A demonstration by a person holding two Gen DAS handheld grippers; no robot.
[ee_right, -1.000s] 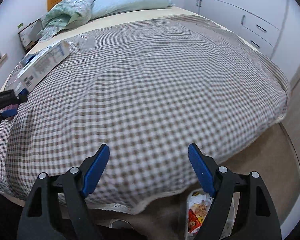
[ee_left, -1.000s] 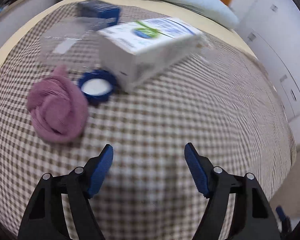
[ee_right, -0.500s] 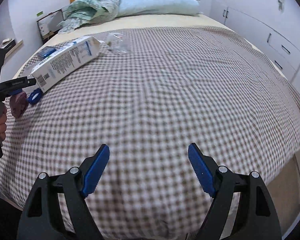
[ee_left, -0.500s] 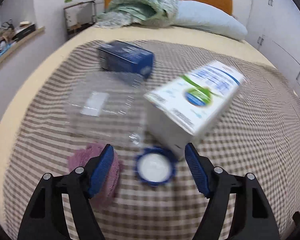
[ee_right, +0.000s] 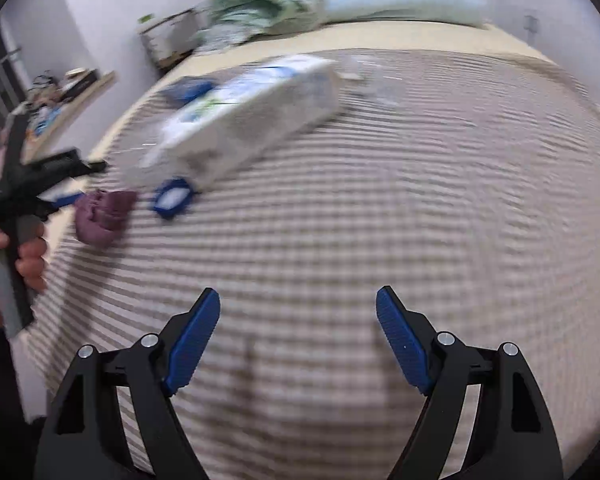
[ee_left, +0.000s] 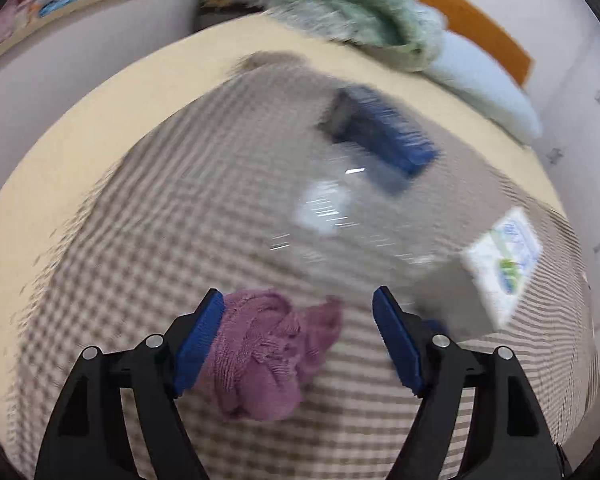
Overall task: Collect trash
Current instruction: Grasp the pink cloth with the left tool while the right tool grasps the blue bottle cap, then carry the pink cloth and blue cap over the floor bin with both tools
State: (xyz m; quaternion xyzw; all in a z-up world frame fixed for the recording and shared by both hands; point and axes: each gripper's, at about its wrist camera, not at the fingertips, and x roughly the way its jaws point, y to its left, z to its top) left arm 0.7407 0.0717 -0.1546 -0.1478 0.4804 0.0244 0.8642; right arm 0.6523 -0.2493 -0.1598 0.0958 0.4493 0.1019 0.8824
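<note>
Fingers on my left gripper (ee_left: 296, 340) stand wide apart and angle steeply down at the bed (ee_left: 80, 160); they have just been opening a little further. The crumpled purple cloth (ee_left: 264, 356) lies between them on the checked blanket (ee_left: 160, 240), its left edge against or just under the left pad, though I cannot tell whether the pad touches it; the right pad is clear of it. In the right wrist view I see the hand (ee_right: 16, 256) wrapped round that gripper's grey handle at the left edge of the bed, the tool tilted toward the cloth.

My right gripper (ee_right: 298, 340) also points down at the blanket, fingers wide with only bare checked fabric between them.

Beyond the cloth, to its right, sits the round blue lid (ee_right: 174, 199), white face up. Just behind it lies the white carton (ee_right: 252, 120) on its side, long axis running diagonally from the lid toward the far right, near end facing the lid. A clear plastic container (ee_left: 332, 216), badly blurred, lies just left of the carton. Farther back is the dark blue box (ee_left: 380, 132), long axis slanting from upper left to lower right in the left wrist view. At the head of the bed are a green bundle of bedding (ee_left: 364, 16), a pale pillow (ee_right: 400, 0) and the wooden headboard (ee_left: 480, 28).
</note>
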